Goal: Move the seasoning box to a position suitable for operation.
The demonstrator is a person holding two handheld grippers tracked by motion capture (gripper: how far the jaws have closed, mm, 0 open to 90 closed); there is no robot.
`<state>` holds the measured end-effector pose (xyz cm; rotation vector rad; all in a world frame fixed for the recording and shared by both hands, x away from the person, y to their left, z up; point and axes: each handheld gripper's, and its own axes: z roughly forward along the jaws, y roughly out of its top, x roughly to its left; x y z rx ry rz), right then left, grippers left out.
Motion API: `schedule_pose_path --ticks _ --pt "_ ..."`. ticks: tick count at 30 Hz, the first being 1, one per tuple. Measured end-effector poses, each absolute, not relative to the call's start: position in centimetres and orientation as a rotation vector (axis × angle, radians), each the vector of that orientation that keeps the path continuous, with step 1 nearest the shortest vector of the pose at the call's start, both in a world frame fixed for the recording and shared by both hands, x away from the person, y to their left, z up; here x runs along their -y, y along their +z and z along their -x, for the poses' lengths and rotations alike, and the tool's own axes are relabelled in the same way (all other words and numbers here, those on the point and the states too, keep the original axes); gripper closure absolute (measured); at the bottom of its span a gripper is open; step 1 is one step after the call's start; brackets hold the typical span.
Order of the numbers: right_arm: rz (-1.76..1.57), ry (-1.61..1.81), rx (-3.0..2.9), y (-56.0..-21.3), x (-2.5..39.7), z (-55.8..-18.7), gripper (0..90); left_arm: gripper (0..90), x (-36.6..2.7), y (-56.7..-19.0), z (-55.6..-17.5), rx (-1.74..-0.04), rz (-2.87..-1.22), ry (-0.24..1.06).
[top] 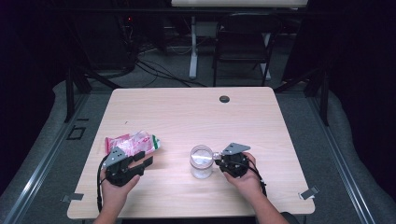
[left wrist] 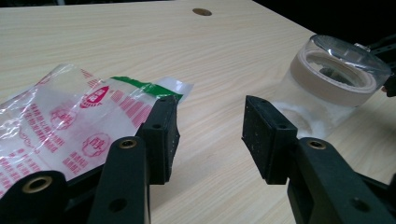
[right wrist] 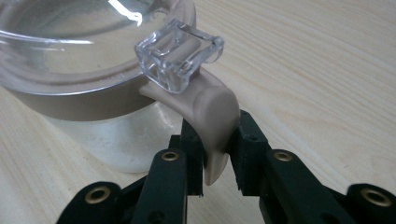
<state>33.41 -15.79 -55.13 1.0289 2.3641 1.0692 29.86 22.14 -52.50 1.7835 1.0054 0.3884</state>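
Note:
A clear jar (top: pixel 201 162) with a clear lid and a beige band stands near the table's front centre; white powder lies in its bottom (left wrist: pixel 327 93). My right gripper (top: pixel 223 161) is shut on the jar's beige latch tab (right wrist: pixel 212 112), just below the clear clasp (right wrist: pixel 180 53). A crinkled clear bag with red print and a green strip (top: pixel 133 143) lies flat to the left. My left gripper (top: pixel 142 161) rests open on the table beside it, its left finger (left wrist: pixel 161 135) at the bag's edge (left wrist: pixel 70 126), nothing between its fingers.
The wooden table (top: pixel 187 112) has a dark round grommet (top: pixel 224 99) near its far edge. A chair (top: pixel 245 42) and cables stand on the floor beyond. Metal clips sit at the front corners (top: pixel 309 192).

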Motion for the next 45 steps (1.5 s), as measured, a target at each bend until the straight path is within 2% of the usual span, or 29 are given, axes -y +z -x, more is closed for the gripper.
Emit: schedule_pose_path --ticks 2,12,18,23,31,34,36,41,45 --pt "-1.026 1.064 -2.358 -55.0 16.0 -33.0 70.8 55.9 -21.8 -52.5 -30.1 -0.997 -1.772 0.369" --pt "-1.022 1.083 -2.307 -54.1 17.0 -30.9 63.5 54.2 -20.6 -52.0 -30.5 -0.983 -1.765 0.383" --pt "-1.050 1.138 -2.193 -51.5 18.2 -29.2 56.3 61.9 -19.1 -50.5 -31.9 -0.991 -1.792 0.371" --pt "-1.065 1.167 -2.146 -49.4 18.3 -29.2 53.6 62.2 -17.7 -49.0 -32.9 -0.960 -1.781 0.323" --pt "-1.138 1.169 -2.111 -46.4 17.4 -31.3 47.5 63.5 -14.4 -47.7 -35.2 -0.951 -1.769 0.251" --pt "-1.153 1.156 -2.109 -46.3 17.1 -31.7 48.4 64.9 -13.5 -47.6 -35.8 -0.930 -1.791 0.254" --pt "-1.151 1.171 -2.122 -46.2 16.9 -32.1 54.6 65.0 -13.2 -47.7 -36.0 -0.924 -1.801 0.253" --pt "-1.143 1.146 -2.160 -46.8 16.1 -32.3 55.8 70.0 -12.9 -48.3 -35.8 -0.895 -1.840 0.247" --pt "-1.141 1.187 -2.155 -47.1 15.9 -31.8 60.4 72.2 -12.8 -48.8 -35.2 -0.866 -1.907 0.273"
